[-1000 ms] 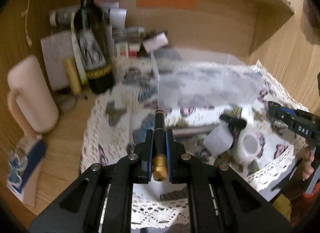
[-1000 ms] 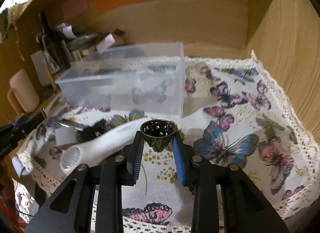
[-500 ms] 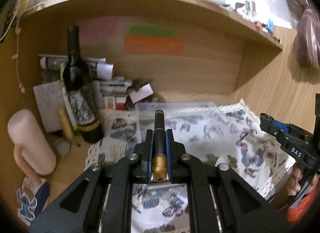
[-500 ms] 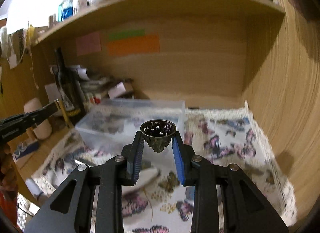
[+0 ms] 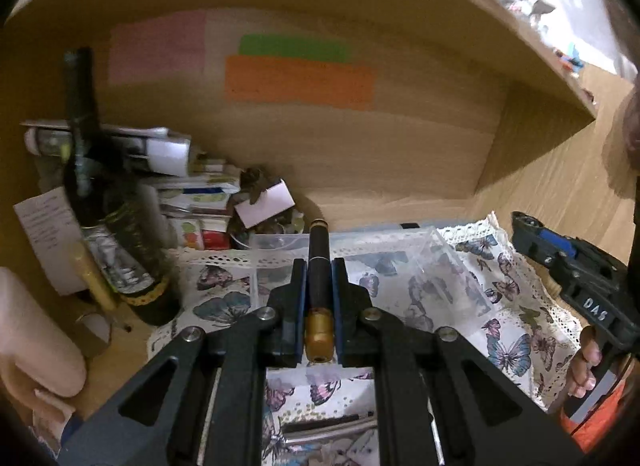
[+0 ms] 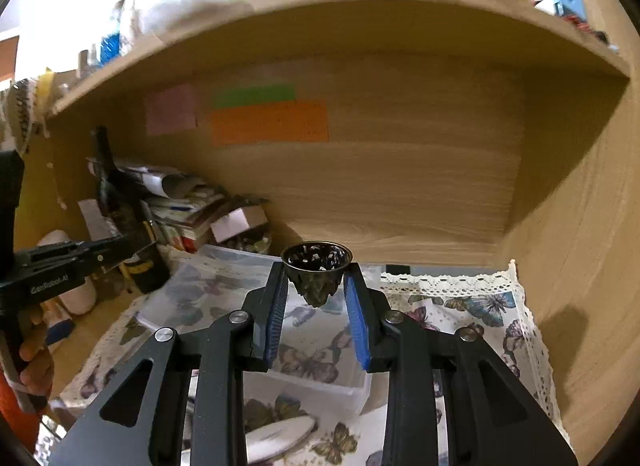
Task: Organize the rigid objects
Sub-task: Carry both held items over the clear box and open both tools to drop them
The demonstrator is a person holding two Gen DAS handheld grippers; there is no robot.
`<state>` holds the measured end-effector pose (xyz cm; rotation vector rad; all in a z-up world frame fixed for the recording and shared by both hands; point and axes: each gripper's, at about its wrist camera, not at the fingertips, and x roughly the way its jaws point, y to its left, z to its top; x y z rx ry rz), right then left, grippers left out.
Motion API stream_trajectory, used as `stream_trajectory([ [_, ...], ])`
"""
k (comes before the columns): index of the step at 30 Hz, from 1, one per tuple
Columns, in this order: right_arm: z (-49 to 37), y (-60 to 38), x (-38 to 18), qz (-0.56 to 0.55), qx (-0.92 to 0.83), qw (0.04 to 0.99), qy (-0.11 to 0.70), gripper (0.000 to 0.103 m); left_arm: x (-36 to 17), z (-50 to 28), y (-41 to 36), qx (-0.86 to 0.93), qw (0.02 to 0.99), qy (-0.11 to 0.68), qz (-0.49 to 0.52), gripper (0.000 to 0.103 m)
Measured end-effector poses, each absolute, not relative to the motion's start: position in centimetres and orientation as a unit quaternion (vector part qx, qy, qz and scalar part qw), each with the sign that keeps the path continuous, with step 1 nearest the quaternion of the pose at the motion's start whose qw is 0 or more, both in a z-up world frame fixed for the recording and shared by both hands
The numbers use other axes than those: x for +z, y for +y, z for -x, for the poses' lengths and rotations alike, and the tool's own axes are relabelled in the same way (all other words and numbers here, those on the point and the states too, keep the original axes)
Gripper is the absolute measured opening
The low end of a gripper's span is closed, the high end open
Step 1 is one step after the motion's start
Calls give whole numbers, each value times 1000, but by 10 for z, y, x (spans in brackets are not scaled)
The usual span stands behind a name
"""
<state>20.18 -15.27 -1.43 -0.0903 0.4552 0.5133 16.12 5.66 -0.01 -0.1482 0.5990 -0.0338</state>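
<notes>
The left gripper (image 5: 319,298) is clamped on a black pen (image 5: 318,266) with a gold end, held above the butterfly cloth (image 5: 516,342). The right gripper (image 6: 316,298) pinches a small dark metal cup (image 6: 316,266) above a clear plastic box (image 6: 320,370) on that cloth. A dark bottle (image 5: 104,201) stands to the left.

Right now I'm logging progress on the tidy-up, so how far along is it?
Nothing visible in the clear box yet, so nothing looks done. In hand: the left hand-held gripper is shut on a black and gold pen, and the right hand-held gripper is shut on a small dark metal cup, both above the box. Left: a white tube on the butterfly cloth.
</notes>
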Motion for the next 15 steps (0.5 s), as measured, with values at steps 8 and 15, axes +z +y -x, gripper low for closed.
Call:
stream_trajectory([
  [8,-248,-127,-51,56,257,919,292,27,-29,-208,58,-16,934,352,59,10],
  [15,-276,-113,-86,74,256,897,353,27,-63,-233,58,-15,917,397,46,10],
])
